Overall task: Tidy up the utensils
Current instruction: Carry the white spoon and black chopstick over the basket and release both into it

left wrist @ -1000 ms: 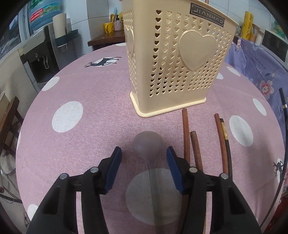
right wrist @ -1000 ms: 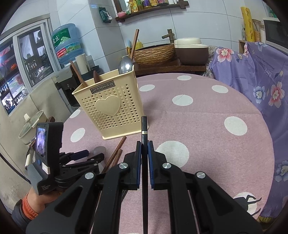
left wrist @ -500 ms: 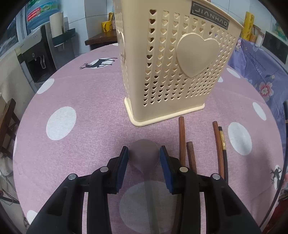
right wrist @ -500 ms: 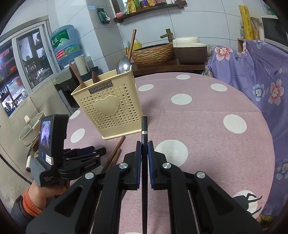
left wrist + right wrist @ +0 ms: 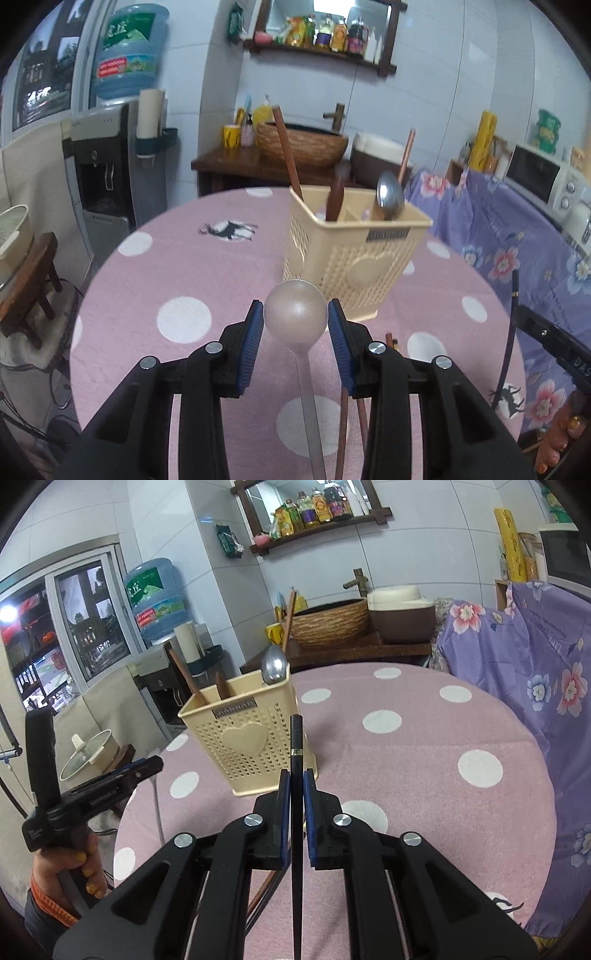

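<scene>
My left gripper point(image 5: 296, 318) is shut on the round bowl of a translucent spoon point(image 5: 295, 310), held above the pink dotted table point(image 5: 177, 266); its clear handle runs back between the fingers. From the right wrist view the left gripper point(image 5: 147, 766) shows at the left with the spoon handle hanging below. My right gripper point(image 5: 294, 786) is shut on a black chopstick point(image 5: 296, 738) that points at the cream utensil basket point(image 5: 247, 749). The basket point(image 5: 354, 254) holds a metal spoon point(image 5: 389, 195) and brown wooden sticks point(image 5: 288, 155). More brown chopsticks point(image 5: 343, 424) lie on the table under my left gripper.
A purple flowered cloth point(image 5: 535, 686) covers furniture along the table's right side. Behind the table stand a water dispenser point(image 5: 107, 166), a wooden counter with a woven bowl point(image 5: 301, 140) and a rice cooker point(image 5: 400, 616). A stool with a pot point(image 5: 88, 753) stands left of the table.
My left gripper closed on the translucent spoon's bowl and lifted it off the table, tilting up so the basket's top and the room show. The right gripper rose a little with the black chopstick.
</scene>
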Demonstrator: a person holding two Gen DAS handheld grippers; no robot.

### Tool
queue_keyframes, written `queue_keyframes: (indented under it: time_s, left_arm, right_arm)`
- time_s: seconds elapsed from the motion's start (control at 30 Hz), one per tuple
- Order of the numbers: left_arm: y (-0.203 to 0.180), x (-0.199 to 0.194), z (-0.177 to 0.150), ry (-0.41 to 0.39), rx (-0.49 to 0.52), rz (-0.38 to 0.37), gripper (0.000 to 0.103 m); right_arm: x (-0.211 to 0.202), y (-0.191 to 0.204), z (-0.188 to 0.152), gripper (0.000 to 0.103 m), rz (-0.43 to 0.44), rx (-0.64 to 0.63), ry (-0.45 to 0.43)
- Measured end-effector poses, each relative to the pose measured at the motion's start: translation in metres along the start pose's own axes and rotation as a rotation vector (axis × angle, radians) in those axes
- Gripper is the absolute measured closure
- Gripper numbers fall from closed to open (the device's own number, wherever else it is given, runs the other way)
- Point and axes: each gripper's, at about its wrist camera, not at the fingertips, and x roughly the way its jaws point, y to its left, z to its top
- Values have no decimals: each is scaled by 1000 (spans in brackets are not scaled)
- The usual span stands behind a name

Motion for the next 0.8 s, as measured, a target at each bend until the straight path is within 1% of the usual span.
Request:
queue_keyframes:
  time_s: [0.13, 0.3, 0.47, 0.7, 0.8]
  left_arm:
    - [1, -9, 6, -37, 4, -4, 67]
    - [4, -11, 9, -48, -10, -21, 67]
    - [7, -19, 21, -86, -31, -38, 67]
    - [3, -26, 55, -170, -47, -54, 67]
    - [0, -24, 80, -205, -56, -58, 67]
  right_arm:
    - [-3, 4, 4, 95, 18, -6, -2]
    - [-7, 9, 5, 95, 26, -14, -2]
    - [-17, 11, 17, 95, 39, -18, -37]
    - [-29, 21, 49, 95, 43, -46, -109]
    - [-31, 30, 73, 95, 40, -78, -137]
